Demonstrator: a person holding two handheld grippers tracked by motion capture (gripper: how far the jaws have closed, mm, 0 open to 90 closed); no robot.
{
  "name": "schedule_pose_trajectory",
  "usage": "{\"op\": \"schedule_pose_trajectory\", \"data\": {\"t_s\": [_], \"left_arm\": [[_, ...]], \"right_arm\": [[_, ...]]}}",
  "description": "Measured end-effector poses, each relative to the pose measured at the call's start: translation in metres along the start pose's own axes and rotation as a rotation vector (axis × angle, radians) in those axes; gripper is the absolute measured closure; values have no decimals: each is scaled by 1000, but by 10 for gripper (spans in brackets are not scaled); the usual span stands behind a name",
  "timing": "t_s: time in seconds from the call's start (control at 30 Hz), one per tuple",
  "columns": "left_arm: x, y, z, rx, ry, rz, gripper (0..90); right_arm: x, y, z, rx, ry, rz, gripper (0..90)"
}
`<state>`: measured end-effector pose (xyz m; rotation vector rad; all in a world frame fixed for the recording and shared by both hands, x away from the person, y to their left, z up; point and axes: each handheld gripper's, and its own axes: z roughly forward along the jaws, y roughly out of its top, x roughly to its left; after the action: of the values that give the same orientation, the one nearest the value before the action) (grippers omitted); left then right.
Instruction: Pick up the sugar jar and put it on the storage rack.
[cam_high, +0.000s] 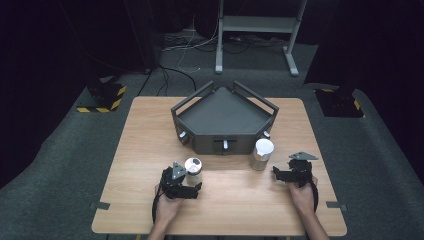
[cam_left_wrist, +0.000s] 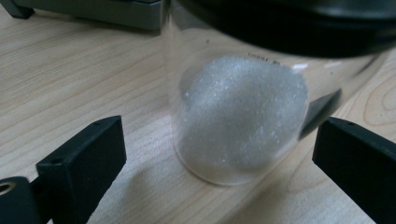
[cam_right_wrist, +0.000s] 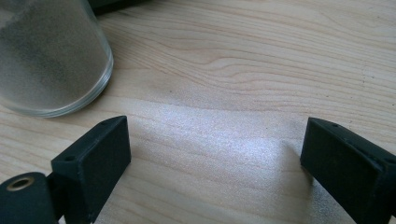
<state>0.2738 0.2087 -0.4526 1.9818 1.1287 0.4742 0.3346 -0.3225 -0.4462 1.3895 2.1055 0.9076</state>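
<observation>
Jar (cam_left_wrist: 240, 121) top is cut off in the left gripper view. Left claw (cam_left_wrist: 219, 154) spread, jar between but untouched. Right claw (cam_right_wrist: 215, 154) spread over bare tabletop (cam_right_wrist: 243, 70).

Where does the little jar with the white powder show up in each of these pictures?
High view: the powder jar stands lower left of centre, by the left claw.
Left gripper view: centre, between the open jaws.
Right gripper view: another jar, top left.
Shared landmark: wooden table.
</observation>
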Motion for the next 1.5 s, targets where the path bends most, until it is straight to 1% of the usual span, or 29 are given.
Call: {"op": "schedule_pose_trajectory", "data": {"t_s": [0.07,0.27,0.43,0.7,1.07,1.23,1.5], "left_arm": [[0,0,2,-10,-3,-6,44],[-1,0,3,-29,-6,-8,85],[-4,2,5,-40,-1,5,121],[-4,5,10,-32,0,6,164],[-6,6,12,-45,-7,18,252],[-7,7,12,-43,1,20,290],[-8,9,11,-39,3,33,301]], "right_arm": [[0,0,0,0,0,0,81],[0,0,0,1,0,1,81],[0,0,0,0,0,0,81],[0,0,0,0,0,0,81],[0,0,0,0,0,0,81],[0,0,0,0,0,0,81],[0,0,0,1,0,1,81]]}}
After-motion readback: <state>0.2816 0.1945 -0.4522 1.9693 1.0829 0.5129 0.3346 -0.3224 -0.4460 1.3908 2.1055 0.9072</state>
